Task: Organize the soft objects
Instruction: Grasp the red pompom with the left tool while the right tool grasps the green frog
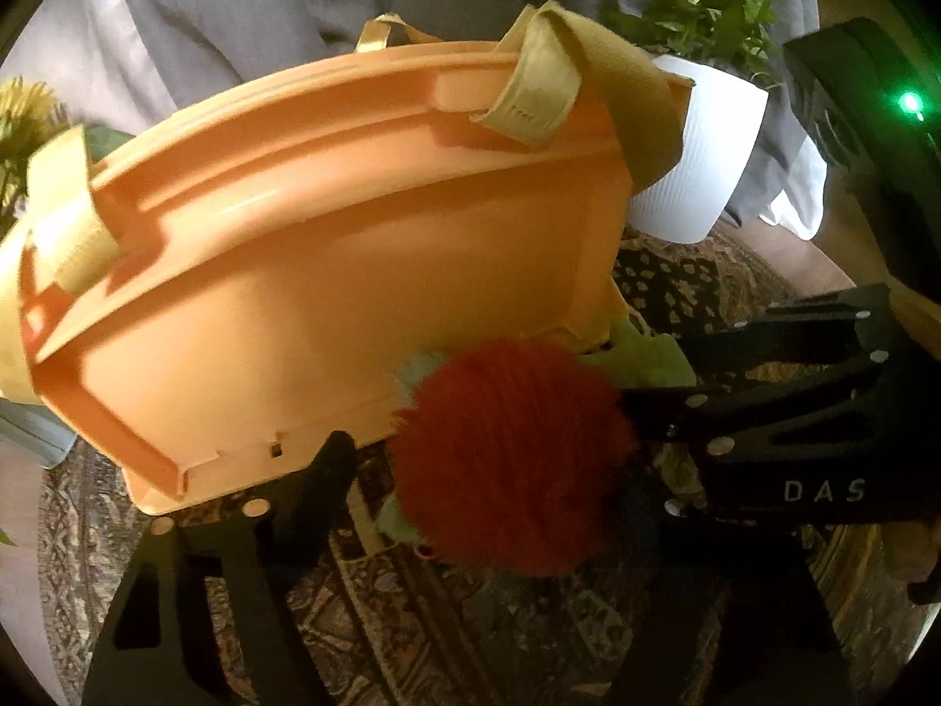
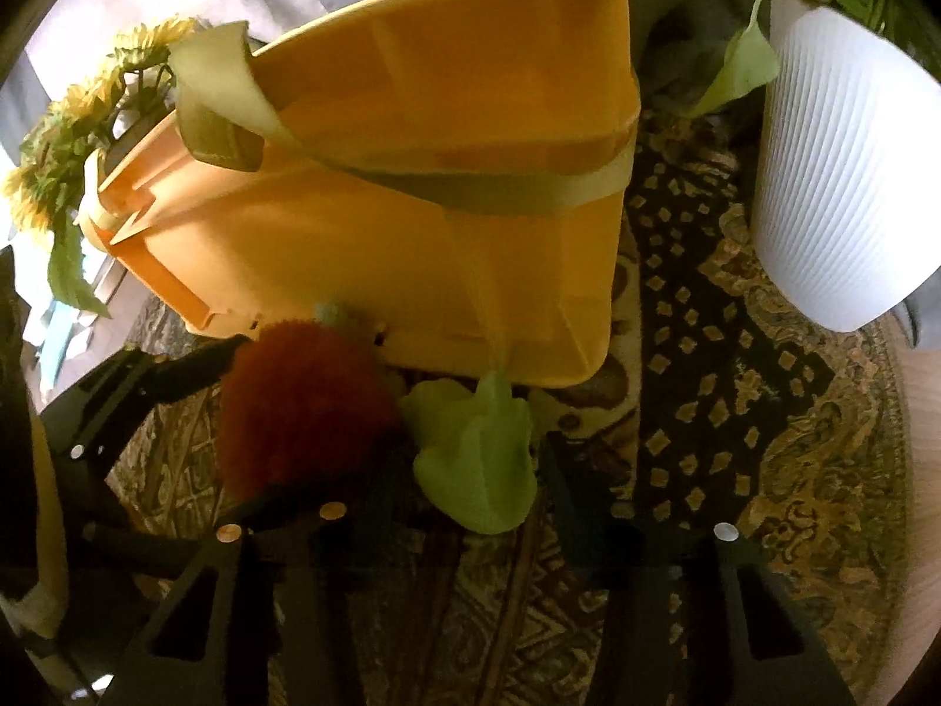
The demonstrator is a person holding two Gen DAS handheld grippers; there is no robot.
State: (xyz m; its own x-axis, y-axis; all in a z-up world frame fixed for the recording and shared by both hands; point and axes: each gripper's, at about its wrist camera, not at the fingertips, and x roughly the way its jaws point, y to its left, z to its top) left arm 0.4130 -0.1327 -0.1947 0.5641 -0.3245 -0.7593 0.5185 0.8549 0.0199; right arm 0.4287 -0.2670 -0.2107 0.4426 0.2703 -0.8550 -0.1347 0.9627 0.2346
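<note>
Pick-up time, it seems. A fuzzy red plush toy (image 1: 511,459) with green leaves (image 2: 476,465) lies on the patterned rug (image 2: 735,412), touching the tipped orange bin (image 1: 329,270) at its 11 o'clock. The white plant pot (image 2: 847,176) stands at 2 o'clock, well apart. The left gripper (image 1: 488,500) has its fingers wide around the red fuzz. The right gripper (image 2: 464,470) has its fingers wide around the leaves. Whether either one squeezes the toy cannot be told. Next, one gripper likely needs a firm hold, then a lift up into the bin.
</note>
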